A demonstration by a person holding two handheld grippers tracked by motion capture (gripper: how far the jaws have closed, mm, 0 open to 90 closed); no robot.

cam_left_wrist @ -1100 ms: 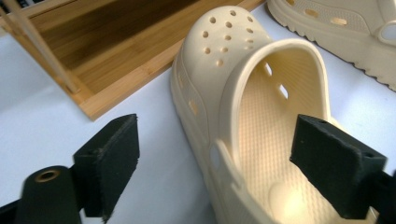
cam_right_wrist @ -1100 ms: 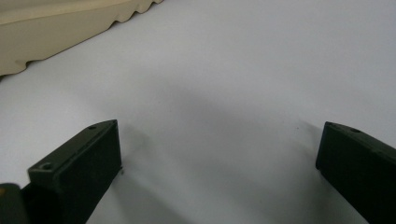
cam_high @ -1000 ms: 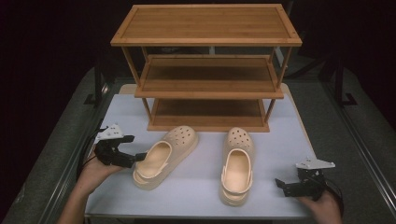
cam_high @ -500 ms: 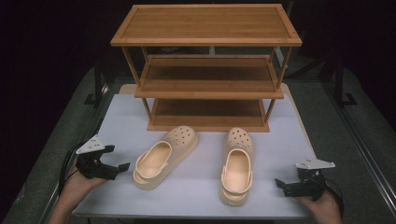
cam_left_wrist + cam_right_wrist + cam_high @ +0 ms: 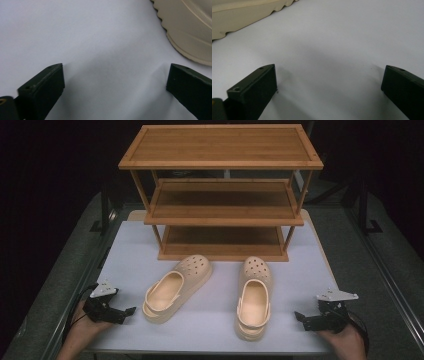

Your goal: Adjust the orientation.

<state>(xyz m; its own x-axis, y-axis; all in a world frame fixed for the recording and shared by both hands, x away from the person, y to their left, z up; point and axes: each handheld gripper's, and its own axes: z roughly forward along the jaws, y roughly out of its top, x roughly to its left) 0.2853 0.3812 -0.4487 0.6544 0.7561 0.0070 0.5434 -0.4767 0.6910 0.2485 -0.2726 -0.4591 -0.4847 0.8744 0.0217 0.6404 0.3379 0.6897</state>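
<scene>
Two beige clogs lie on the white table (image 5: 135, 250) in front of a wooden rack. The left clog (image 5: 176, 287) lies at an angle, toe toward the rack; the right clog (image 5: 254, 297) points straight at it. My left gripper (image 5: 125, 314) rests low at the table's front left, a short way left of the left clog's heel. Its jaws have just been opening and stand wide with nothing between them (image 5: 113, 82); the clog's sole edge (image 5: 190, 27) shows beyond them. My right gripper (image 5: 300, 317) sits open and empty at the front right, beside the right clog's sole (image 5: 242, 12).
A three-tier bamboo shoe rack (image 5: 222, 195) stands at the back of the table, all its shelves bare. Dark floor and metal rails flank the table on both sides. White tabletop lies between the clogs and along the front edge.
My left gripper has drawn back from the left clog's heel, toward the front-left corner and lower. Both clogs and the right gripper have stayed put.
</scene>
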